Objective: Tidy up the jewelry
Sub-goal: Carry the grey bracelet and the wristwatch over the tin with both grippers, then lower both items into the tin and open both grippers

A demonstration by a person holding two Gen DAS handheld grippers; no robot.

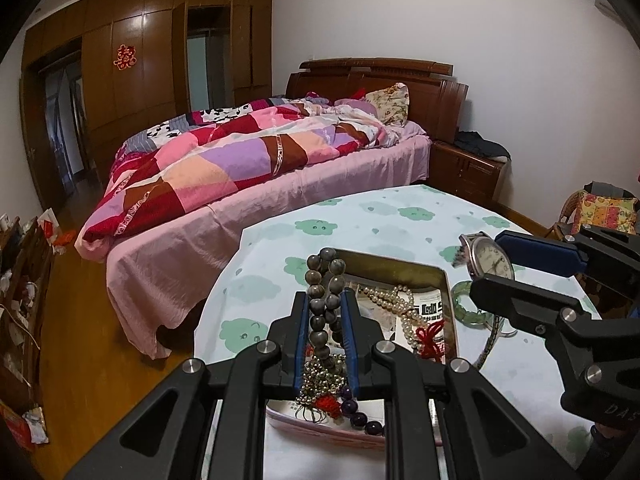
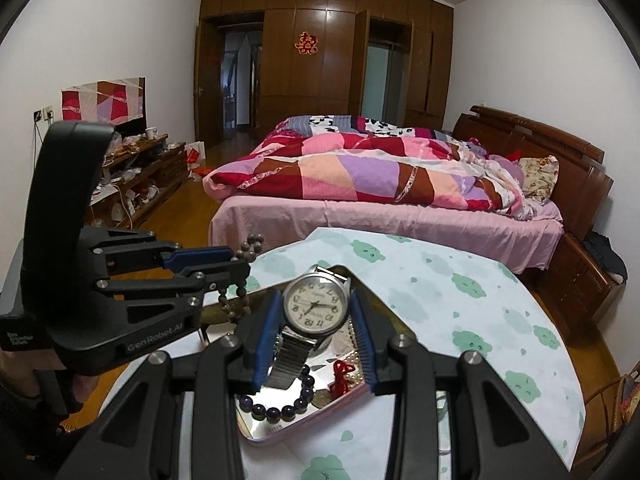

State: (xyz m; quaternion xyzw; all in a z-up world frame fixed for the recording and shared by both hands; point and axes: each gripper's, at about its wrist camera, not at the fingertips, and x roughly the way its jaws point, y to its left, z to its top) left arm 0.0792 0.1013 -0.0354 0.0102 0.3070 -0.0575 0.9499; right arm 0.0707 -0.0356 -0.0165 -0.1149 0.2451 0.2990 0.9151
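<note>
My left gripper [image 1: 325,300] is shut on a string of grey-brown beads [image 1: 325,280] and holds it above the open metal tin [image 1: 446,280]. The beads hang down into the tin. The tin holds a pearl necklace [image 1: 400,304], a red cord knot [image 1: 430,336] and a purple bead bracelet [image 2: 280,410]. My right gripper [image 2: 316,308] is shut on a silver wristwatch [image 2: 316,304] with a white dial, held above the tin's mirrored lid [image 2: 280,424]. The right gripper also shows in the left wrist view [image 1: 492,260]. A green bangle [image 1: 466,304] lies beside the tin.
The tin sits on a round table with a white cloth printed with green clouds [image 2: 460,300]. A bed with a patchwork quilt [image 2: 360,176] stands beyond it. A cluttered low cabinet [image 2: 140,184] lines the left wall. A wicker chair [image 1: 600,208] stands at right.
</note>
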